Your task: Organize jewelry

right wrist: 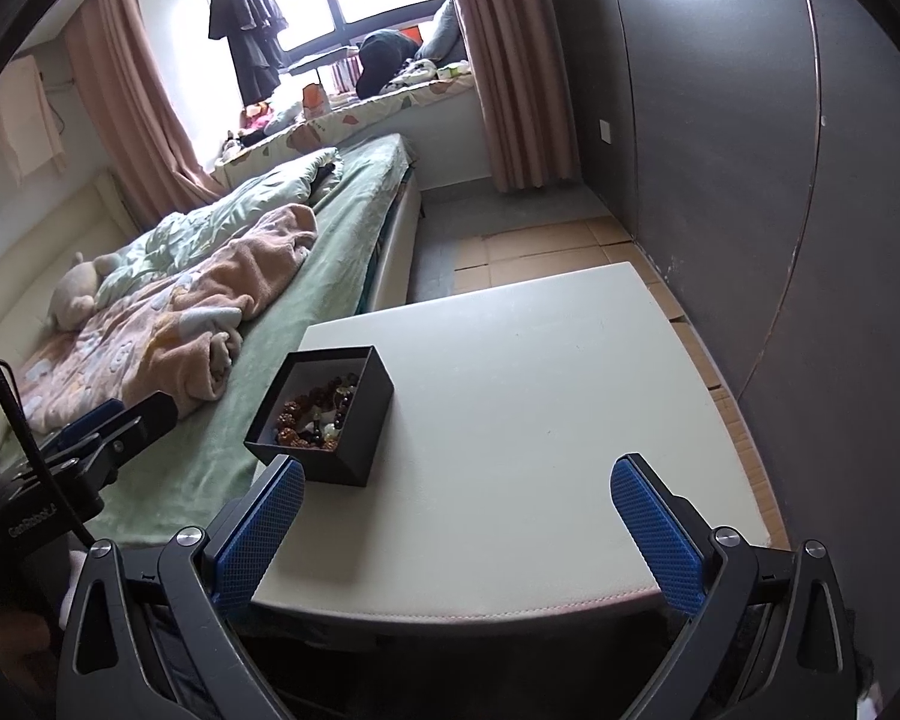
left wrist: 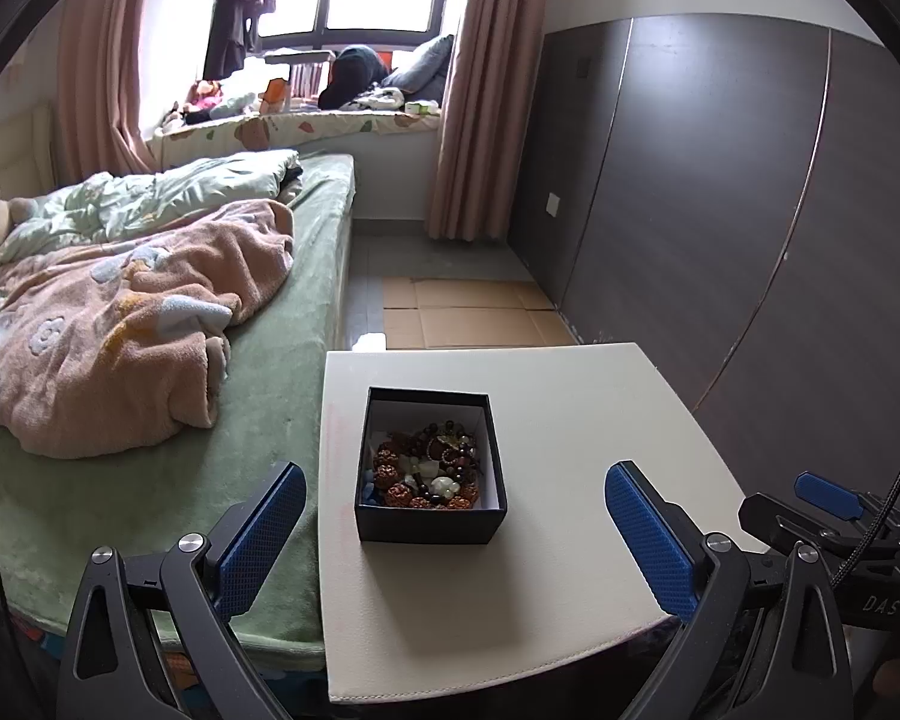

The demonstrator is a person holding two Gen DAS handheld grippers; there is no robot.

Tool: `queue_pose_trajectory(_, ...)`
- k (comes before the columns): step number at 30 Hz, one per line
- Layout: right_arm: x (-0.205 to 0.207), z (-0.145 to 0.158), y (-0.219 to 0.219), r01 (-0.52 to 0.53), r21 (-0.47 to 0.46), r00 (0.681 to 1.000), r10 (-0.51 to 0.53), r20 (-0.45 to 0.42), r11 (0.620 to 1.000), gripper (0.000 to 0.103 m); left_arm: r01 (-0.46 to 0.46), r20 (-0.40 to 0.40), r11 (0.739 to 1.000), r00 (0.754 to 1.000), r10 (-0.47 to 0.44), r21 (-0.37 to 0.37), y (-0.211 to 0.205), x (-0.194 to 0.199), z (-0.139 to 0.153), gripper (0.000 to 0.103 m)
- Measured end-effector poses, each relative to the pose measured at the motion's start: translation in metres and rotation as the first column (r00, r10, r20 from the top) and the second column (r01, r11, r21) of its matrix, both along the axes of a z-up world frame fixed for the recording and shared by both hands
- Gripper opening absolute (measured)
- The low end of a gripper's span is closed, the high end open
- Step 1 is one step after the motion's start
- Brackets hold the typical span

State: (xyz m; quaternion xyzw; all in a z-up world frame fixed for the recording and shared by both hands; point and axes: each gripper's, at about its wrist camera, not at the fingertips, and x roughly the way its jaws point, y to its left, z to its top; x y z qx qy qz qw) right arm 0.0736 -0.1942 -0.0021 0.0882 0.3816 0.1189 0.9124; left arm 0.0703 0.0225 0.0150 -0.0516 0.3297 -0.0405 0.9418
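Observation:
A small black open box [left wrist: 431,522] with a white lining stands on the white table [left wrist: 570,420]. It holds a heap of beaded bracelets [left wrist: 432,471] in brown, dark and pale beads. My left gripper [left wrist: 450,516] is open and empty, its blue pads on either side of the box, held short of it. In the right wrist view the box [right wrist: 354,420] sits at the table's left part, with the bracelets [right wrist: 315,414] inside. My right gripper [right wrist: 456,510] is open and empty above the table's near edge, to the right of the box.
A bed [left wrist: 168,312] with a peach blanket and green sheet adjoins the table's left side. A dark wardrobe wall [left wrist: 720,210] runs on the right. Cardboard sheets [left wrist: 468,312] lie on the floor beyond the table. The right gripper's tip [left wrist: 822,495] shows at the left view's right edge.

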Motion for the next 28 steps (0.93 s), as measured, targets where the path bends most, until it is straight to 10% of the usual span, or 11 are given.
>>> queue_pose_trajectory(28,-0.004,0.002,0.0019,0.003,-0.021,1.0,-0.003,0.016,1.0,0.103,0.004,0.063,1.0,0.998,-0.004,0.005,0.0014,-0.0083,0.0091,0.1)
